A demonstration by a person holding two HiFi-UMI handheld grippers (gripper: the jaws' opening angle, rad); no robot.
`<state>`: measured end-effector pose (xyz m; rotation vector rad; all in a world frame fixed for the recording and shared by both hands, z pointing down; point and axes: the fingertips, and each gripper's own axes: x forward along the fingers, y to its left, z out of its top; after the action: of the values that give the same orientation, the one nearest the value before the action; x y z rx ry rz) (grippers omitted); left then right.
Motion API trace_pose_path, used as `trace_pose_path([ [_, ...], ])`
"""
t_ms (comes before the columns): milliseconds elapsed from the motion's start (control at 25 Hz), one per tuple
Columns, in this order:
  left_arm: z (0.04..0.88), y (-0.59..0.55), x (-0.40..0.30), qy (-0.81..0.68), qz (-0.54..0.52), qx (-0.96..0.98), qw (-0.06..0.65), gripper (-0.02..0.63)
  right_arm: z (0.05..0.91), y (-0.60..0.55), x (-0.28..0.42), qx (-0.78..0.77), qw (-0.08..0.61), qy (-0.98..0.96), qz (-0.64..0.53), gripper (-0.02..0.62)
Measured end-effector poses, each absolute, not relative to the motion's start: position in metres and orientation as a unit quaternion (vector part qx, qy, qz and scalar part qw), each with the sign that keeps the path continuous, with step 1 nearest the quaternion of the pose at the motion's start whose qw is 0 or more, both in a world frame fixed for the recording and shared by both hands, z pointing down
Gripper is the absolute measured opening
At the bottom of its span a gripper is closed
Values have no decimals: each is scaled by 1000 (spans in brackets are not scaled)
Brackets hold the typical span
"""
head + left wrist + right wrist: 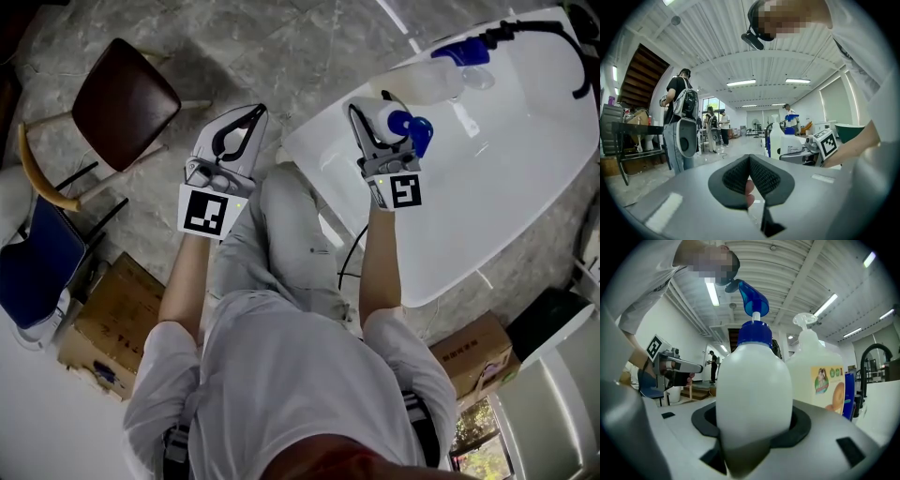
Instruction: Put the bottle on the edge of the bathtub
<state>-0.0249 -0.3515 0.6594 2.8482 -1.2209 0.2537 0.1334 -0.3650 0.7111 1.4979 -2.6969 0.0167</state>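
right gripper [382, 131] pinching bottle [752, 380]; axis upright | bathtub rim [314, 131] just left | left gripper [251, 117] pressed together; farther

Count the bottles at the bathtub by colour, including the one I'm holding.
White bottle with blue pump, held in the right gripper: 1
Translucent bottle with clear pump: 1
Blue bottle, partly hidden: 1
Total: 3
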Motion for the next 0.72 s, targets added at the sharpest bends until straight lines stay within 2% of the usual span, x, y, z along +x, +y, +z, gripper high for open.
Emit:
trace_pose_path([
  [720, 657, -338, -34, -399, 111, 909, 52, -2, 735, -364, 123, 488, 20, -873, 1, 256],
])
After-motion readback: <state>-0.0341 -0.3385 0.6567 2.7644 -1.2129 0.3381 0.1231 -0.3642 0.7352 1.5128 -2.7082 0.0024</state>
